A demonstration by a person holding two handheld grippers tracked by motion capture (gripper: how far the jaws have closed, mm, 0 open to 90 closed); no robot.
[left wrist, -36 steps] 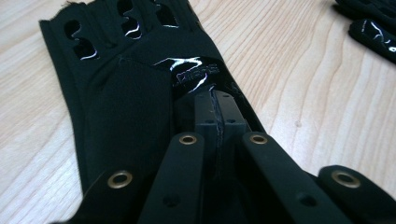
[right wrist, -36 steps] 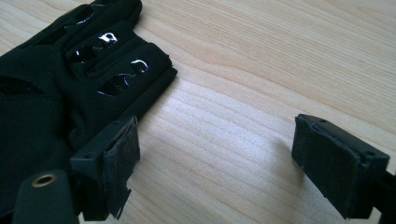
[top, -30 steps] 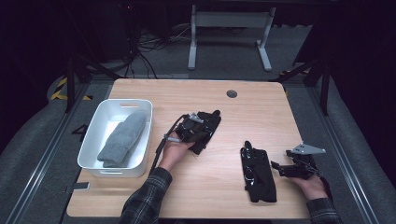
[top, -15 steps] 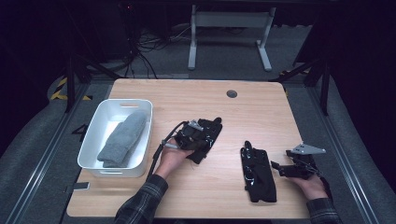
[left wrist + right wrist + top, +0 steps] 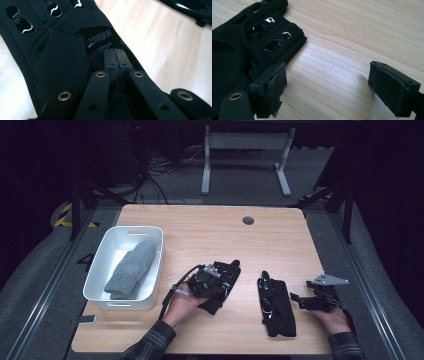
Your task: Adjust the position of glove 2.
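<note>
Your left hand-held gripper [image 5: 220, 279] sits near the table's [image 5: 200, 227] front edge in the high view, on one black glove [image 5: 225, 285]; the second glove [image 5: 276, 306] lies right of it, with your right hand-held gripper [image 5: 300, 301] beside it.

Left gripper view: jaws clamped together on the glove's [image 5: 62, 50] fabric.

Right gripper view: jaws stand apart, one touching the second glove [image 5: 242, 47].

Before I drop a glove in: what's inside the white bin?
A grey sock lies lengthwise in the bin, covering most of its floor. Bare white bottom shows around its far end; anything beneath the sock is hidden.
</note>
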